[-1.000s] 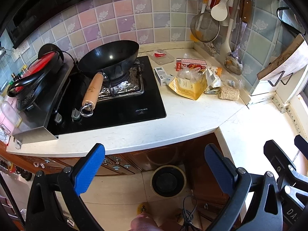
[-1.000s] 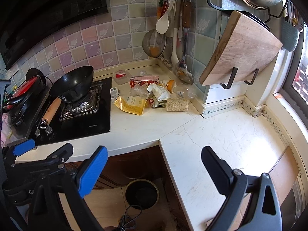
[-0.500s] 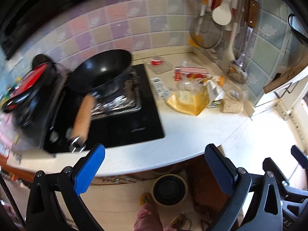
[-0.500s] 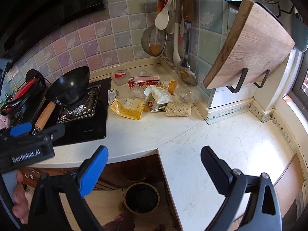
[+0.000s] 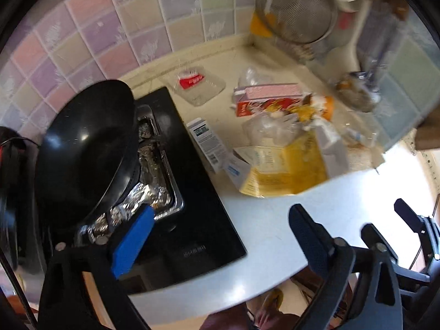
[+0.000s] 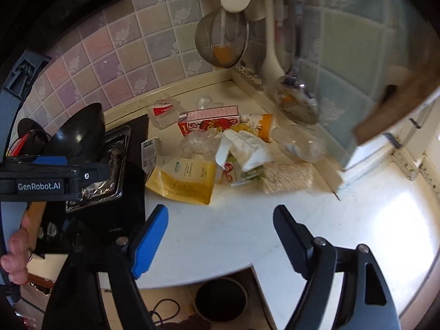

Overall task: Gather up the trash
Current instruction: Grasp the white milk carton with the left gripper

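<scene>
A heap of trash lies in the counter's back corner: a yellow pouch (image 6: pixel 183 180) (image 5: pixel 286 169), a red and pink carton (image 6: pixel 210 119) (image 5: pixel 268 101), crumpled white paper (image 6: pixel 246 148), clear plastic wrap (image 6: pixel 196 143), a clear tray with a red label (image 5: pixel 196 84) (image 6: pixel 164 111), a small white box (image 5: pixel 207 140) and a beige sponge-like block (image 6: pixel 287 177). My left gripper (image 5: pixel 220 224) hangs over the counter edge short of the heap, jaws closing with nothing between them. My right gripper (image 6: pixel 220 225) is likewise short of the yellow pouch, jaws closing on nothing.
A black wok (image 5: pixel 85 148) sits on the foil-lined burner of the black hob (image 5: pixel 192 206) at left. A strainer (image 6: pixel 221 41), ladle and spoons hang on the tiled wall over the corner. A dark round bin (image 6: pixel 220 299) stands on the floor below the counter.
Both grippers have moved forward and down over the counter toward the trash heap, which now looks much larger. The right jaws have narrowed; the left ones slightly.
</scene>
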The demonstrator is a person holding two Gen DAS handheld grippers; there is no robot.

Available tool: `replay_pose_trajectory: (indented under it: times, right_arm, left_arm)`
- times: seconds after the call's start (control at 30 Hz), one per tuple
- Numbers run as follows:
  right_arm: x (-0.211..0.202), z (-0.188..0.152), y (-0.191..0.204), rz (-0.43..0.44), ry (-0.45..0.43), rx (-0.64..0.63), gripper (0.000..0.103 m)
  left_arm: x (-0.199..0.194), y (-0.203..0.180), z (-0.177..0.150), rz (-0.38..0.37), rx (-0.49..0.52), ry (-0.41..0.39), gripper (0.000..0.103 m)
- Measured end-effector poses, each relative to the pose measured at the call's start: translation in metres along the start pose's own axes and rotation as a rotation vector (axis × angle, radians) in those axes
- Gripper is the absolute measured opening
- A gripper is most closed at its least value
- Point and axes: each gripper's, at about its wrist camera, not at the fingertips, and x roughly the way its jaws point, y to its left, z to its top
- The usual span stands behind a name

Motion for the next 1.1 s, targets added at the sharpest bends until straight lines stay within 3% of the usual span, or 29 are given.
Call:
replay_pose_trajectory:
  times: [0.13, 0.23, 0.3, 0.4, 0.5, 0.73, 0.97, 1.03, 1.1]
  right_arm:
    - [0.053, 0.012, 0.009, -0.013, 0.041, 0.021, 0.058]
    - [0.088, 0.019, 0.012, -0.029, 0.081, 0.039, 0.041]
    - [0.105, 0.024, 0.012, -0.028, 0.099, 0.056, 0.021]
    - [0.113, 0.031, 0.009, -0.038, 0.095, 0.071, 0.006]
    - [0.100, 0.040, 0.005, -0.055, 0.044, 0.074, 0.004]
    - [0.049, 0.074, 0.002, -0.213, -0.101, -0.007, 0.004]
    - [0.040, 0.086, -0.008, -0.389, -0.188, -0.019, 0.003]
    - [0.040, 0.084, -0.009, -0.409, -0.194, -0.018, 0.003]
    - [0.040, 0.083, -0.010, -0.423, -0.198, -0.024, 0.003]
  left_arm:
    - [0.033, 0.013, 0.023, -0.019, -0.004, 0.061, 0.089]
    - [0.050, 0.013, 0.036, -0.027, 0.003, 0.082, 0.089]
    - [0.059, 0.014, 0.044, -0.033, 0.009, 0.093, 0.089]
    - [0.068, 0.015, 0.052, -0.042, 0.007, 0.105, 0.089]
    - [0.071, 0.019, 0.059, -0.061, -0.006, 0.109, 0.088]
    - [0.078, 0.024, 0.072, -0.086, -0.042, 0.104, 0.088]
    - [0.098, 0.006, 0.086, 0.080, 0.005, 0.058, 0.088]
    - [0.105, -0.001, 0.089, 0.121, 0.026, 0.053, 0.078]
    - [0.115, -0.004, 0.092, 0.091, 0.016, 0.096, 0.064]
